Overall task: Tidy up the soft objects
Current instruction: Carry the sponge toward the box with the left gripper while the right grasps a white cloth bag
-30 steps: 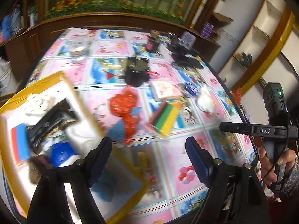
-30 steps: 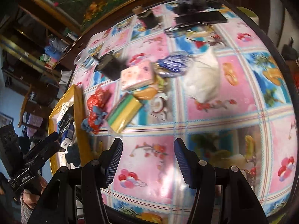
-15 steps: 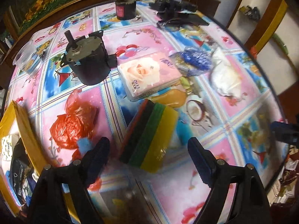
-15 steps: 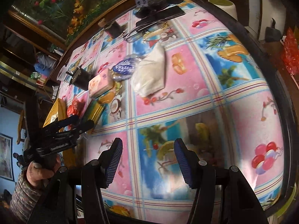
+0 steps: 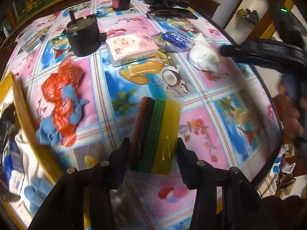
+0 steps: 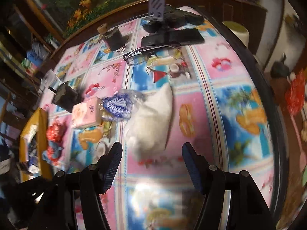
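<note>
Left gripper (image 5: 152, 149) (closing) around sponge pack (image 5: 156, 136)

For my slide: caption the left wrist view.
Left gripper closing on striped sponge pack on the patterned tablecloth.

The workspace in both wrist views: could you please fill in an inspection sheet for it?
Surface: round table under a glossy pictured cloth.
Job's things: striped sponge pack, tissue pack, white bag, blue packet, red-and-blue bundle; more soft things in the yellow box.
Clutter: black motor, dark jar, black devices, spectacles.
Grippers: left tongs closing, sponge pack between them; right tongs opening, empty, just short of the white bag.
Cables: nothing seen.
Surroundings: flower picture, wooden shelves.
</note>
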`<action>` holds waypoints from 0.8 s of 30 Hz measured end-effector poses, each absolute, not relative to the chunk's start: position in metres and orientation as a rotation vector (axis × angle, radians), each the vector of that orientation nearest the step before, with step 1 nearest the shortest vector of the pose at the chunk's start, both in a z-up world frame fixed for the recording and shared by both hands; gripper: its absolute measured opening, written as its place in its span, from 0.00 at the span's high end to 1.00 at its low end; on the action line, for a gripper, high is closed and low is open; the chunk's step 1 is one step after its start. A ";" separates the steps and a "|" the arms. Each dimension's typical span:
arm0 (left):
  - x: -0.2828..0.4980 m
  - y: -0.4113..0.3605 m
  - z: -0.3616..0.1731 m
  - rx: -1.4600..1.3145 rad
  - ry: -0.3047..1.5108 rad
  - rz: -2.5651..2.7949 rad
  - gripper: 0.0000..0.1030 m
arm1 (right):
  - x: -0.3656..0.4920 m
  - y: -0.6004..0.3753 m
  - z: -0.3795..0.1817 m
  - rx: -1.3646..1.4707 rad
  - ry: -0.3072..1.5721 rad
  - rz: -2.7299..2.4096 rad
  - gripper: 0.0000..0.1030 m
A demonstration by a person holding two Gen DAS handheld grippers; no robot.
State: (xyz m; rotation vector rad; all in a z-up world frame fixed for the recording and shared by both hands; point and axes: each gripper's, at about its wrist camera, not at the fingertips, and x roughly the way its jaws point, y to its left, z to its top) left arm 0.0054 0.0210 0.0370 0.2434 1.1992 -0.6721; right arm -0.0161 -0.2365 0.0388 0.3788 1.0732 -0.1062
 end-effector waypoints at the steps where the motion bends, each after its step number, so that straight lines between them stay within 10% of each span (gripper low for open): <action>1: 0.003 0.027 0.041 0.227 1.193 -0.675 0.56 | -0.008 -0.233 0.037 0.343 1.079 -0.102 0.33; 5: 0.000 0.053 0.059 0.150 1.156 -0.661 0.56 | 0.019 -0.225 0.021 0.232 1.123 -0.096 0.35; 7: -0.003 0.066 0.066 0.117 1.136 -0.650 0.56 | 0.023 -0.228 0.009 0.283 1.164 -0.065 0.79; 10: -0.004 0.080 0.071 0.069 1.116 -0.630 0.56 | 0.011 -0.225 0.010 0.331 1.165 -0.071 0.88; 24: -0.010 0.124 0.084 -0.001 1.044 -0.593 0.56 | -0.057 -0.130 0.050 0.440 1.096 0.141 0.88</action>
